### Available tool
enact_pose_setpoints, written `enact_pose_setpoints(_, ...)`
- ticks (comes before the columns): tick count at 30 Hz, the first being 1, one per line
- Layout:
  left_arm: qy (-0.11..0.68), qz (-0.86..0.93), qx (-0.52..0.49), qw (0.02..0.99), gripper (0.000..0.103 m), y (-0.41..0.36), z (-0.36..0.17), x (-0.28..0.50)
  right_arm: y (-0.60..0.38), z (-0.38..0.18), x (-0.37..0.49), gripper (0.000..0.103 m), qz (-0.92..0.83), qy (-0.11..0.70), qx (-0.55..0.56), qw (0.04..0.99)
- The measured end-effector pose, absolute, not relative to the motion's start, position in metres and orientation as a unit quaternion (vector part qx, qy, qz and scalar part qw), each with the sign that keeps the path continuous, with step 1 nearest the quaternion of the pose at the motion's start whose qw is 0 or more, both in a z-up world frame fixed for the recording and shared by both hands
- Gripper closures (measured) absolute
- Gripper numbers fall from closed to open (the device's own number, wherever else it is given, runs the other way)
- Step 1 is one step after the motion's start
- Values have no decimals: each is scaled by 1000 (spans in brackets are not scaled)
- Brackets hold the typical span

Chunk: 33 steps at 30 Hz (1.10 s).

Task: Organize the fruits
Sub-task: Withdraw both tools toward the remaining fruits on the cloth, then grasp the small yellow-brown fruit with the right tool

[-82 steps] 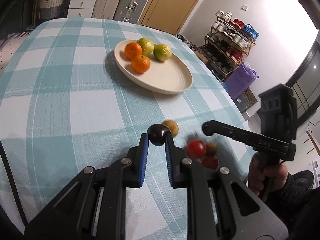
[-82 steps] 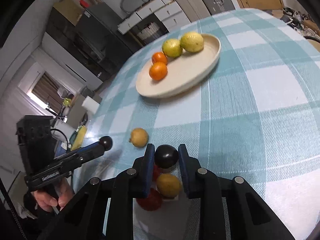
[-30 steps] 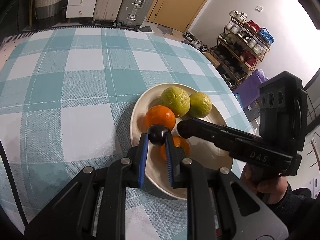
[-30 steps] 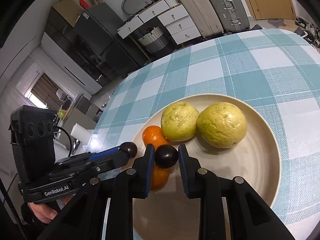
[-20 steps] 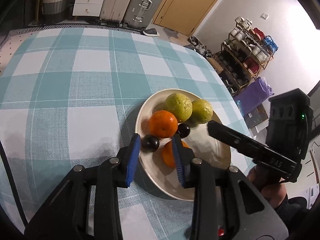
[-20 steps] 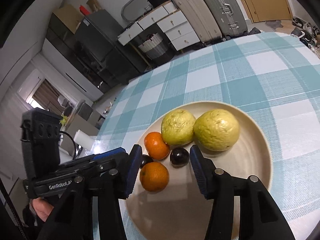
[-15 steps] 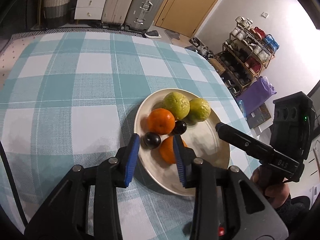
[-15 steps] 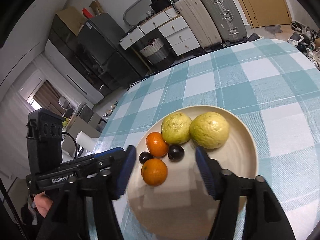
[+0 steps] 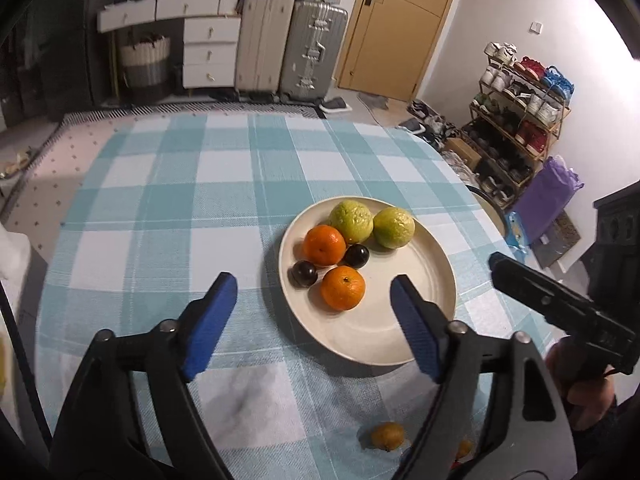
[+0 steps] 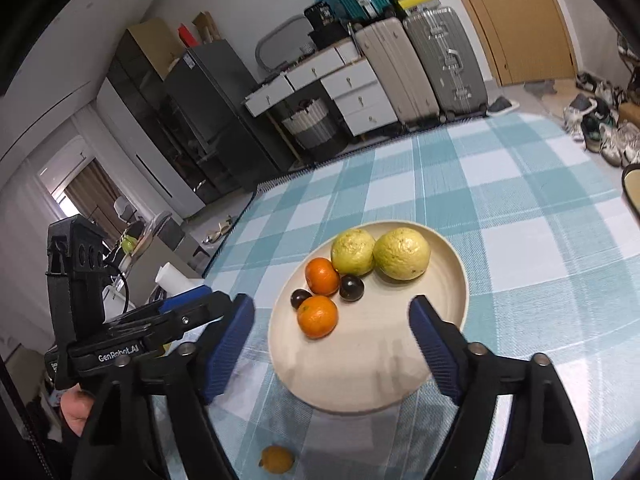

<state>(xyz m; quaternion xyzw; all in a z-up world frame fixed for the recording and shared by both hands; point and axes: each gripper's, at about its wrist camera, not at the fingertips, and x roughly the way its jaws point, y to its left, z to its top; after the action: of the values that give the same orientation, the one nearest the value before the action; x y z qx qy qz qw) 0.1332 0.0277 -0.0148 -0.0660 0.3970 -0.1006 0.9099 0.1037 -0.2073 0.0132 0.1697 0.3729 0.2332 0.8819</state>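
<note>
Two grippers: both stand wide with nothing between the pads; each has just been opening, and the dark plums lie free on the plate.
Nearest fruit: a small yellow-brown fruit (image 9: 386, 435) lies on the checked surface (image 9: 168, 208) at the bottom edge of the left wrist view, below the gripper's blue pads and nearer the camera than the plate; the right wrist view shows it low and left of centre (image 10: 276, 459).
Second loose piece: a sliver of an orange-toned fruit (image 9: 464, 449) peeks out beside the right finger at the lower right of the left view; mostly hidden, so its kind cannot be told.
Left gripper (image 9: 314, 324): the loose fruit lies below and slightly right of its midpoint, so the judgement is that it must draw back and tip down to reach it.
Right gripper (image 10: 332, 340): the same fruit sits below and left of its midpoint, close under its left finger; which hand is nearer cannot be told from these views.
Fruit's long axis: roughly round, with a small stub end; no clear axis to align with.
Plate (image 9: 420, 320): beyond both grippers, centre-right of the left view, with bare room on its near and right parts.
On the plate: two oranges (image 9: 343, 287), two dark plums (image 9: 304, 274) between and beside them, and two yellow-green fruits (image 9: 352, 222) touching at the far rim.
Other hand: a hand (image 9: 580, 384) holds the right gripper's handle at the right edge of the left view.
</note>
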Motion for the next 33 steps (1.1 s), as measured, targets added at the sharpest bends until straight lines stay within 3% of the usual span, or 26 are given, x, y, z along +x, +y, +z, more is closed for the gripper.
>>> enact_pose_setpoints(6, 387, -79, -48, 917, 18, 22, -3, 109, -212, 26, 82, 10, 230, 355, 165, 891)
enact_pose_setpoints(12, 370, -49, -48, 927, 3, 23, 2, 81, -217, 34, 59, 5, 227, 339, 159, 899)
enact_pose_setpoints(33, 395, -87, -86, 911, 1, 15, -41, 11, -227, 36, -20, 0, 225, 322, 116, 912)
